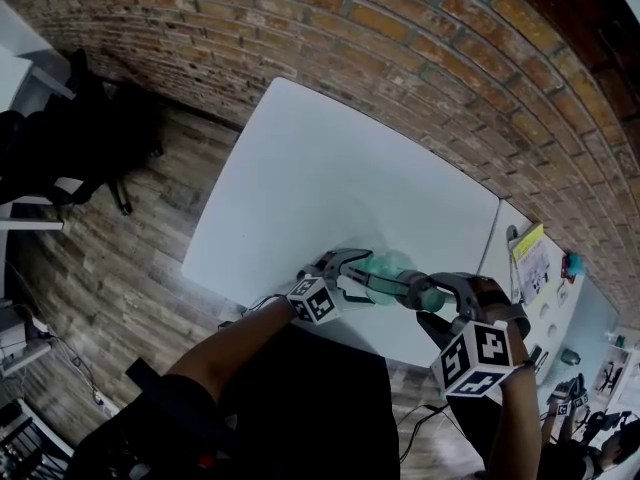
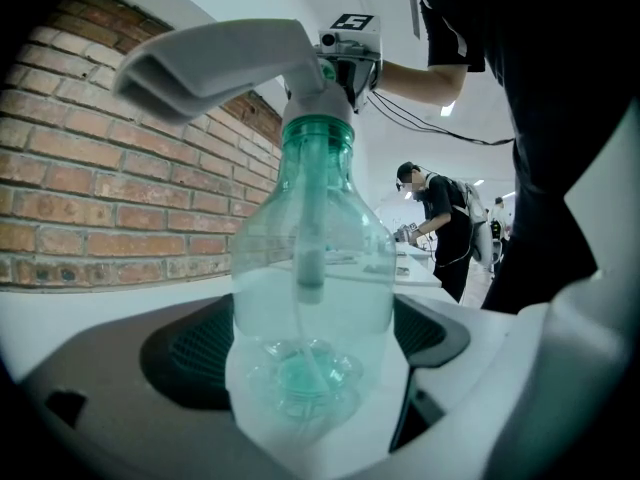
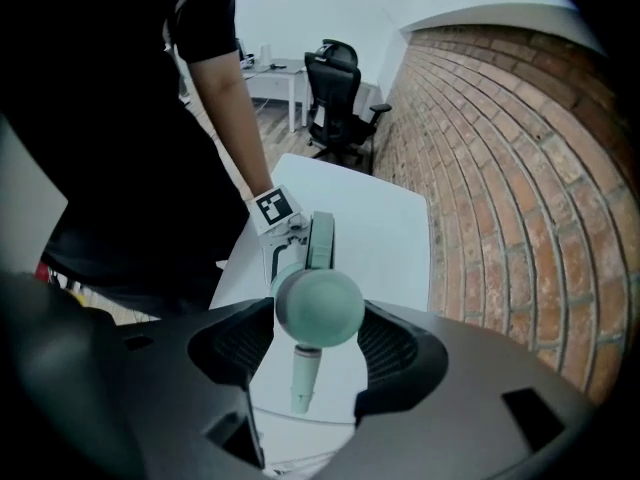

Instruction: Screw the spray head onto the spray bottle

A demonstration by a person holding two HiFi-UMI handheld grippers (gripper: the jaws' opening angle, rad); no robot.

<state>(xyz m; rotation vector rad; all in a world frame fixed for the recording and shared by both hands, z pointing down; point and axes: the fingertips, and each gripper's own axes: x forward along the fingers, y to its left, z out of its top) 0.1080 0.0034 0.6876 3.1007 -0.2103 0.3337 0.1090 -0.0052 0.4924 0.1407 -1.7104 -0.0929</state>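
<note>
A clear green spray bottle (image 1: 388, 271) lies on its side just above the near edge of the white table (image 1: 330, 168), held between both grippers. My left gripper (image 1: 348, 274) is shut on the bottle's base; in the left gripper view the bottle (image 2: 310, 268) fills the space between the jaws. The pale spray head (image 2: 220, 63) sits on the bottle's neck with its dip tube running down inside. My right gripper (image 1: 432, 293) is shut on the spray head (image 3: 318, 306), whose trigger (image 3: 303, 373) points down. The thread at the neck is hidden.
A brick wall (image 1: 420, 48) runs along the table's far side. A black office chair (image 1: 90, 138) stands on the wood floor at the left. A second table (image 1: 540, 268) with small items lies to the right. A person (image 2: 440, 218) stands in the background.
</note>
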